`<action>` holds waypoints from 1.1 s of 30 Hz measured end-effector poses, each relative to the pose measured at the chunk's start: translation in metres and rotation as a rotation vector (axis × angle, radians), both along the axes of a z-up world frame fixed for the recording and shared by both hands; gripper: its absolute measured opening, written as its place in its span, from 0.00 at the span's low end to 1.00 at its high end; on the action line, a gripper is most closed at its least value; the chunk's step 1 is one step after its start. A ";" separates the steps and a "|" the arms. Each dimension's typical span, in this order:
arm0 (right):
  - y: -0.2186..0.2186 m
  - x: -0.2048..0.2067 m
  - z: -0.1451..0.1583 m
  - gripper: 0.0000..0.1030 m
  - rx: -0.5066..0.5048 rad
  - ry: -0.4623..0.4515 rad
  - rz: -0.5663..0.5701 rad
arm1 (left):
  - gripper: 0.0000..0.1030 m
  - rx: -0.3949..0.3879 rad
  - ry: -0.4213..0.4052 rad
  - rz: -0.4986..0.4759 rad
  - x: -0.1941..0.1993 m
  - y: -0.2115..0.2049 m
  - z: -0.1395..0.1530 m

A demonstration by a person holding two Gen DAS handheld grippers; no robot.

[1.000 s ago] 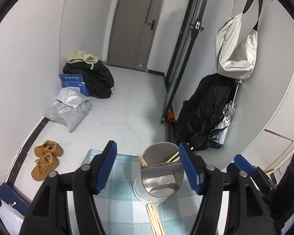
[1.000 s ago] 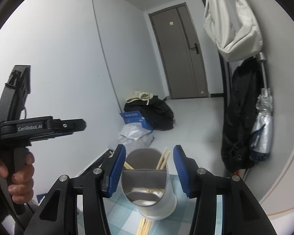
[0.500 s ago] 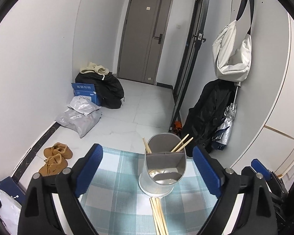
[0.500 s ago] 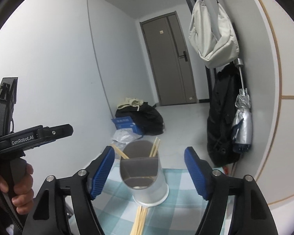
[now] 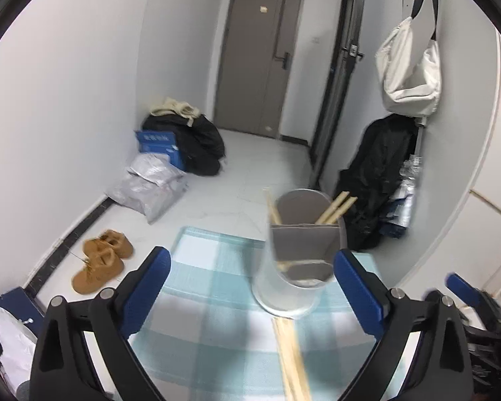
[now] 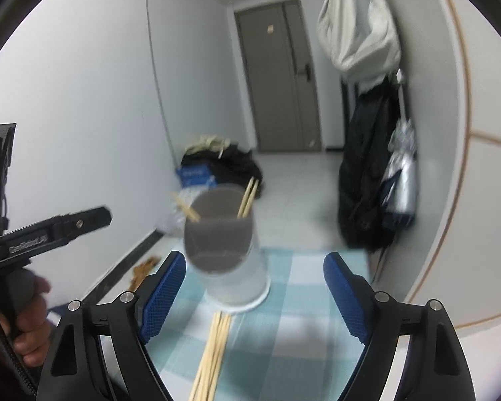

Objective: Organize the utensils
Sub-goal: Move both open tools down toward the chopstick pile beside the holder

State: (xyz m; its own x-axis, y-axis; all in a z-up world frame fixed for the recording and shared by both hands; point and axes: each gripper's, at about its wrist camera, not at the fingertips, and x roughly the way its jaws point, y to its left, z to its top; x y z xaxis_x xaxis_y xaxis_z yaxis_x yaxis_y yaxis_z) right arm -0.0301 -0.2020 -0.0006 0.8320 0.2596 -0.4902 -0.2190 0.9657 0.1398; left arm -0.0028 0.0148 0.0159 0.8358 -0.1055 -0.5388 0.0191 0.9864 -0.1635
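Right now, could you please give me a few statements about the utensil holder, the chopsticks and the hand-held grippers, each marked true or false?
1. The utensil holder stands upright on the checked cloth. True.
2. All chopsticks are in the holder. False: a loose bundle of chopsticks lies on the cloth in front of it.
3. The right hand-held gripper clamps the holder. False: its jaws are opening, clear of the holder.
4. The left hand-held gripper holds nothing. True; its jaws are opening.
5. The holder is empty. False: chopsticks in the holder stick out.
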 end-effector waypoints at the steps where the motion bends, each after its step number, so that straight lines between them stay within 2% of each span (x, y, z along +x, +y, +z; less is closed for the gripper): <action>1: 0.001 0.002 -0.005 0.82 -0.004 0.023 0.003 | 0.94 0.000 0.021 -0.008 0.004 0.002 -0.008; 5: 0.007 0.013 -0.029 0.82 -0.035 0.107 0.029 | 0.94 -0.038 0.086 0.004 0.015 0.016 -0.033; 9: 0.017 0.031 -0.056 0.82 -0.069 0.219 0.055 | 0.99 -0.036 0.127 -0.020 0.023 0.016 -0.049; 12: 0.027 0.048 -0.074 0.81 -0.091 0.303 0.083 | 0.99 -0.028 0.140 -0.030 0.027 0.015 -0.052; 17: 0.044 0.066 -0.099 0.79 -0.156 0.373 0.101 | 0.99 -0.027 0.153 -0.011 0.031 0.020 -0.050; 21: 0.055 0.078 -0.121 0.65 -0.200 0.436 0.112 | 0.99 -0.054 0.190 0.017 0.037 0.029 -0.056; 26: 0.065 0.087 -0.141 0.61 -0.235 0.498 0.121 | 0.99 -0.085 0.223 0.051 0.043 0.042 -0.061; 33: 0.072 0.090 -0.156 0.53 -0.300 0.528 0.128 | 0.99 -0.105 0.223 0.083 0.042 0.047 -0.059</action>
